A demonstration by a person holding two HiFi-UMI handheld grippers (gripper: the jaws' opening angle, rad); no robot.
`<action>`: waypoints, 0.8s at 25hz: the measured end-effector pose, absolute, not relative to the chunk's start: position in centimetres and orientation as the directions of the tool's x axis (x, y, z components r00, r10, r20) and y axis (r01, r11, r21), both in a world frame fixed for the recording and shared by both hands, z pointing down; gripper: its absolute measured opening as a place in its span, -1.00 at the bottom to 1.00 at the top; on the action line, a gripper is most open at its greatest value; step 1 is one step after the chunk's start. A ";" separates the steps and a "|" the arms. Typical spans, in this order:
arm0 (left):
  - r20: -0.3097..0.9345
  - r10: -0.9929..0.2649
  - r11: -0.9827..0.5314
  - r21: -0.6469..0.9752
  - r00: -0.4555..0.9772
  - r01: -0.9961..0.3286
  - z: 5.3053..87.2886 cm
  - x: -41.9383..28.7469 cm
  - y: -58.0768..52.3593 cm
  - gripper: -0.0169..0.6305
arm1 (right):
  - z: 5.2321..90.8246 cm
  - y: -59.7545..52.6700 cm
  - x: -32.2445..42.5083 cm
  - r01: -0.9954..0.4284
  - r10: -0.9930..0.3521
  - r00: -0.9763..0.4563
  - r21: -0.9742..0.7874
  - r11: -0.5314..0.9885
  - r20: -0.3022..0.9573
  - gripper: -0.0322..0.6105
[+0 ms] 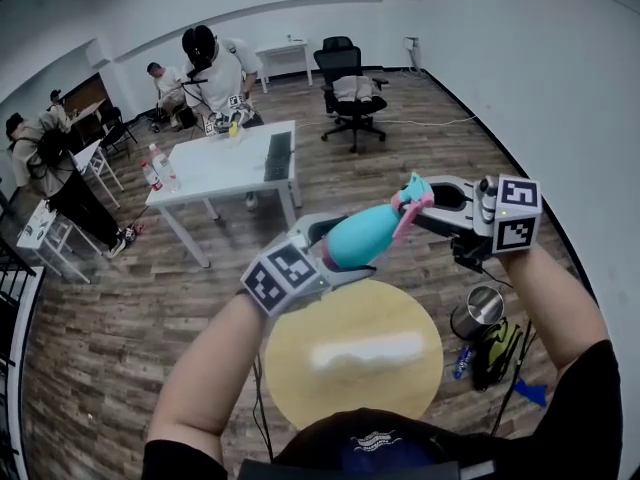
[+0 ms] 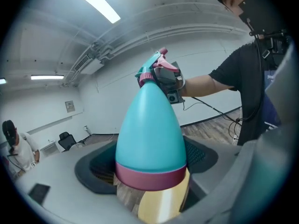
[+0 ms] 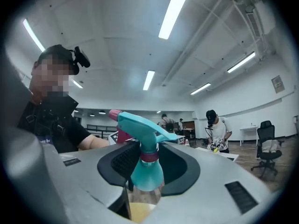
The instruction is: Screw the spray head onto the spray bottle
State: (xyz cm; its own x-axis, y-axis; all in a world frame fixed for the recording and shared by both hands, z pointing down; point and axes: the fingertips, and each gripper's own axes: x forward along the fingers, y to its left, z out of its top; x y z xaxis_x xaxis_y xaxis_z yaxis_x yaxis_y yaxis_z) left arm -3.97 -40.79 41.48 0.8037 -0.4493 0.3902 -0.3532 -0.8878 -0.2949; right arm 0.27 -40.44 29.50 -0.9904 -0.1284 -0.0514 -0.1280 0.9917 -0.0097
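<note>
A teal spray bottle [image 1: 362, 236] with a pink band at its base is held in the air above the round table, lying tilted with its neck toward the right. My left gripper [image 1: 335, 253] is shut on its base end; in the left gripper view the bottle [image 2: 149, 129] fills the space between the jaws. The teal and pink spray head [image 1: 412, 200] sits on the neck. My right gripper [image 1: 425, 203] is shut on it, and in the right gripper view the pads flank the pink collar [image 3: 149, 157] under the spray head [image 3: 140, 129].
A round yellow table [image 1: 300, 368] lies under my hands. On the floor at the right stand a metal cup [image 1: 478, 310] and a green and black bag [image 1: 500, 353]. Farther back are a white table [image 1: 225, 168], an office chair [image 1: 350, 93] and several people.
</note>
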 end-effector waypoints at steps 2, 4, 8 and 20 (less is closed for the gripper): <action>0.398 -0.464 -0.881 -0.304 0.792 -0.363 42.8 -4.0 -40.9 0.46 | 30.6 -40.5 0.1 -0.139 -0.140 -0.987 -0.019 0.990 -0.085 -0.44; 0.398 -0.470 -0.879 -0.295 0.788 -0.375 43.2 -4.0 -41.3 0.46 | 31.1 -41.0 0.4 -0.173 -0.176 -0.974 -0.031 0.984 -0.143 -0.44; 0.397 -0.481 -0.874 -0.283 0.782 -0.394 42.7 -3.8 -43.0 0.46 | 30.6 -43.0 1.5 -0.215 -0.224 -0.948 -0.065 0.974 -0.225 -0.44; 0.435 -0.592 -0.800 -0.413 0.678 -0.434 39.1 -7.8 -45.3 0.46 | 28.7 -45.3 -2.2 -0.255 -0.287 -0.948 -0.211 0.944 -0.137 -0.44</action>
State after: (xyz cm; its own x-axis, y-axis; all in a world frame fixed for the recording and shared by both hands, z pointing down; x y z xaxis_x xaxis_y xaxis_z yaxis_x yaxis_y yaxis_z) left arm -7.78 -45.27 39.13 0.6781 -0.5925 0.4350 -0.4343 -0.8004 -0.4131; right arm -2.16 -45.35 28.73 -0.9482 -0.2865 -0.1375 -0.2546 0.9437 -0.2110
